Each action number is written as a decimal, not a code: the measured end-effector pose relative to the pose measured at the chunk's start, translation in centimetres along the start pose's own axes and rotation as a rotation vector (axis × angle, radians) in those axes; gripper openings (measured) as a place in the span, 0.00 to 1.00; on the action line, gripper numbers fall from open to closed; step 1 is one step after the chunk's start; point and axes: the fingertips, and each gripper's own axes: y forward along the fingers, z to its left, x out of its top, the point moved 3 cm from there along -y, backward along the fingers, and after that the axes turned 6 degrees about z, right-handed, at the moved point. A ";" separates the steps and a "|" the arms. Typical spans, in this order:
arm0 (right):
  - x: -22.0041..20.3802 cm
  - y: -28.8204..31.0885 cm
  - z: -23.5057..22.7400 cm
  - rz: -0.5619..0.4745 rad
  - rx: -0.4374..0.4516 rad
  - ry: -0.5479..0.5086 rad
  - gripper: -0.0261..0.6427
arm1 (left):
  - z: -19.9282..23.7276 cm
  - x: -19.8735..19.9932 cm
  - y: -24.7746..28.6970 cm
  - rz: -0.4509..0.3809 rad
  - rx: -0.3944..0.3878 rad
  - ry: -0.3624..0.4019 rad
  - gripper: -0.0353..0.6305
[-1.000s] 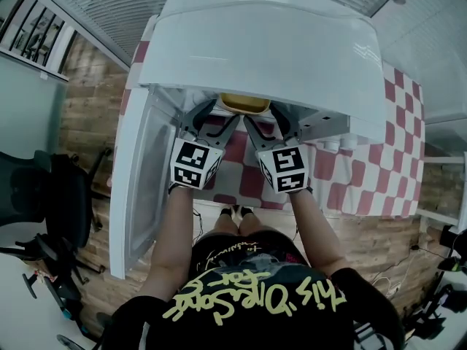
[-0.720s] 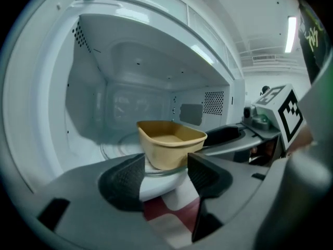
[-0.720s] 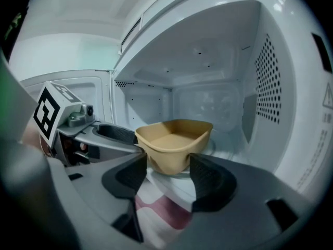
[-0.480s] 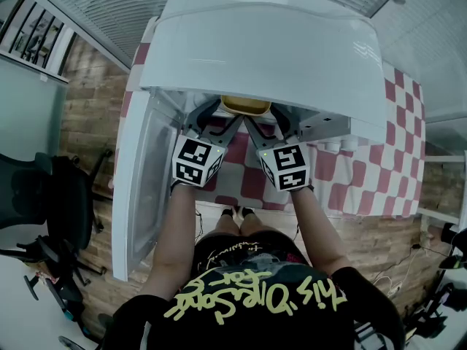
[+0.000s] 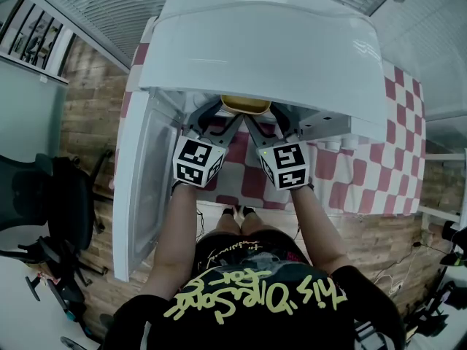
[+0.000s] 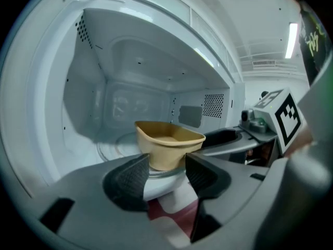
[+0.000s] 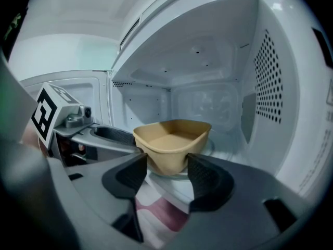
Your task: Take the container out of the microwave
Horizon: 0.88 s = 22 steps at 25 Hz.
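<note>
Tan container (image 6: 169, 144) — empty, in mwave (image 5: 263, 57)

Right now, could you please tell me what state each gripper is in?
Left gripper: open, jaws have just been closing slightly; the container sits just past their tips, ungripped.
Right gripper: open, holding nothing.

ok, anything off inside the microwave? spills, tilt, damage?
Nothing stands out. The tan container sits upright on the glass turntable inside the microwave and looks empty; no spills or damage visible.

The container (image 6: 169, 142) sits on the turntable (image 6: 113, 145) inside the microwave (image 5: 263, 49).
</note>
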 end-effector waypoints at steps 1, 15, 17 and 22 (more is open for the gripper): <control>0.0 0.0 0.0 0.001 -0.002 -0.001 0.40 | 0.0 0.0 0.0 -0.001 0.002 -0.002 0.39; 0.0 -0.8 0.5 0.005 0.001 -0.003 0.40 | -0.8 -0.1 -1.0 -0.008 0.046 -0.024 0.37; 0.1 -1.0 0.6 0.003 0.002 -0.007 0.40 | -0.9 0.0 -1.1 -0.012 0.048 -0.031 0.37; 0.3 -1.7 0.8 -0.003 0.010 -0.013 0.40 | -1.4 0.2 -1.7 -0.009 0.055 -0.030 0.37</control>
